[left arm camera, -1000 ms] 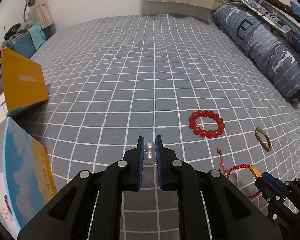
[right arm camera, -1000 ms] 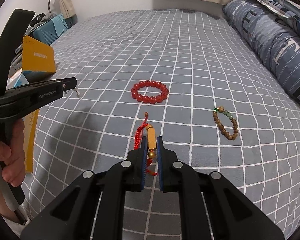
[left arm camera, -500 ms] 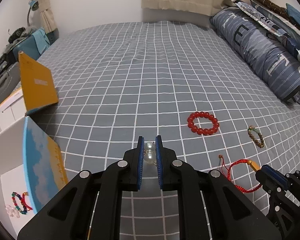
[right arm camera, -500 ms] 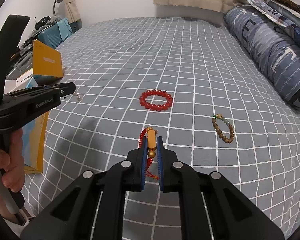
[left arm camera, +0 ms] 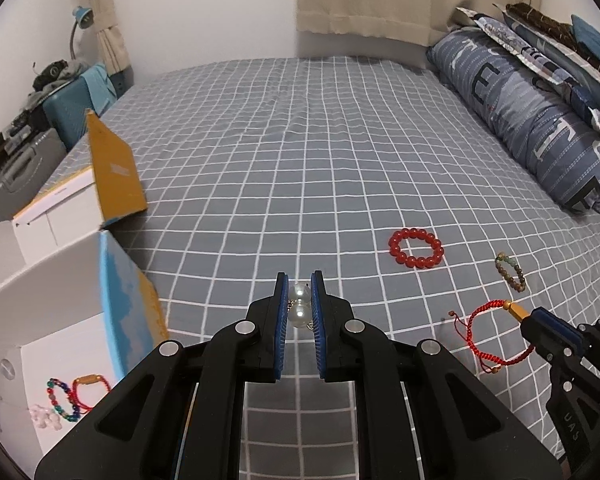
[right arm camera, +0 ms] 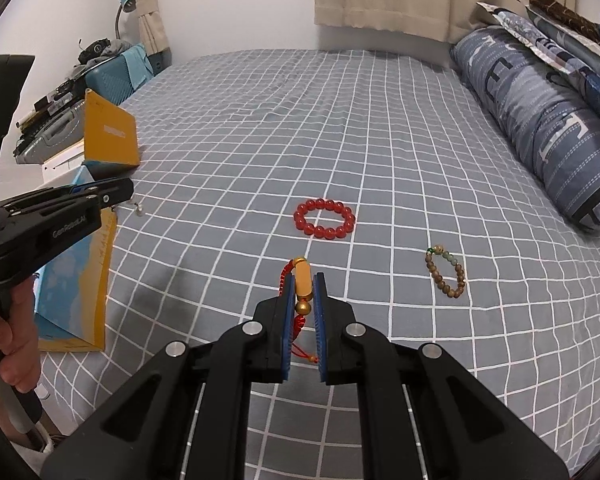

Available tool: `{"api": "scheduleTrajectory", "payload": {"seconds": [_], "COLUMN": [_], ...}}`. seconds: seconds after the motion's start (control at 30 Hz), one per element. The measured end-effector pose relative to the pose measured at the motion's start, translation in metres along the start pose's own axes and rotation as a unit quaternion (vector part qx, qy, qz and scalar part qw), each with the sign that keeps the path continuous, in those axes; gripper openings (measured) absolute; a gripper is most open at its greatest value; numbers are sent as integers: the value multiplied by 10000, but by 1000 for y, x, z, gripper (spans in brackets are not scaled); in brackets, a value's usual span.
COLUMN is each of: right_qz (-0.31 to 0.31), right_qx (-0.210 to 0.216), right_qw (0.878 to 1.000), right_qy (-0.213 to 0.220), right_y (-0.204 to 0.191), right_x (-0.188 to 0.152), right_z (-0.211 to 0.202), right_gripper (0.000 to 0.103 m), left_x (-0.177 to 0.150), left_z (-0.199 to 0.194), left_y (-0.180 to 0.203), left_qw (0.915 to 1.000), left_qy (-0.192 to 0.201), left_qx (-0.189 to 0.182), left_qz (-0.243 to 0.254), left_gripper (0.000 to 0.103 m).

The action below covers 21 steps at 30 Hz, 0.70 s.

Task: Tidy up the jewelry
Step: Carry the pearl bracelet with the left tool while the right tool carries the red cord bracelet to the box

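- Far left of the left fingers, below them: an open white box (left arm camera: 52, 364) with a blue-and-yellow flap, already holding a multicoloured bead bracelet (left arm camera: 62, 400), a red cord bracelet with a gold piece (left arm camera: 88, 390) and a pale pink piece (left arm camera: 44, 418); evidently the collecting spot.
- Behind it, further left: a second box with an upright yellow lid (left arm camera: 114, 176).
- Left gripper (left arm camera: 299, 310): fingers pinched on a pearl earring (left arm camera: 299, 304), two pearls stacked between the blue pads, held clear above the bed (left arm camera: 300, 140); probably lifted for carrying leftward to the box.
- Ahead and right of the left fingers, lying on the bed: a red bead bracelet (left arm camera: 416, 249), well apart from both grippers, seemingly waiting its turn.
- Right gripper (right arm camera: 303, 300): fingers clamped on the gold tube of a red cord bracelet (right arm camera: 300, 288), cord loop hanging loose beside and under the pads; gripping the rigid piece likely gives a firmer hold than the thin cord.
- Right of the right fingers, on the bed: a brown wooden bead bracelet (right arm camera: 446, 272), untouched.
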State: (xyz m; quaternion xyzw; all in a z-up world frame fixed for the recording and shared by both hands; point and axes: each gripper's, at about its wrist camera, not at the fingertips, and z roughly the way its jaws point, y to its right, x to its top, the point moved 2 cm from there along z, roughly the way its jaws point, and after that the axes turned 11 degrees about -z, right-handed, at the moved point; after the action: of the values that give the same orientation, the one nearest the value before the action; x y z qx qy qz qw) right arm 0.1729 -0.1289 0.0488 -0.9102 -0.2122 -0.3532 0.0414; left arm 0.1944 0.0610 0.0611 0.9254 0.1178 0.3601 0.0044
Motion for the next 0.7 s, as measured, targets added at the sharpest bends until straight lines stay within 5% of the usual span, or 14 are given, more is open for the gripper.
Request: {"api": "scheduleTrajectory", "payload": {"seconds": [0.7], "right_qz": [-294], "right_qx": [82], "right_qw": [9989], "right_qy": [357], "right_y": [-52], "right_x": [22], "right_z": [-41], "right_gripper": [8], "left_x": [-6], "left_z": [-68], "left_y": [-72], "left_qw": [9986], "left_qy": [320], "left_qx": [257], "left_qz": [-327], "left_gripper": [11]}}
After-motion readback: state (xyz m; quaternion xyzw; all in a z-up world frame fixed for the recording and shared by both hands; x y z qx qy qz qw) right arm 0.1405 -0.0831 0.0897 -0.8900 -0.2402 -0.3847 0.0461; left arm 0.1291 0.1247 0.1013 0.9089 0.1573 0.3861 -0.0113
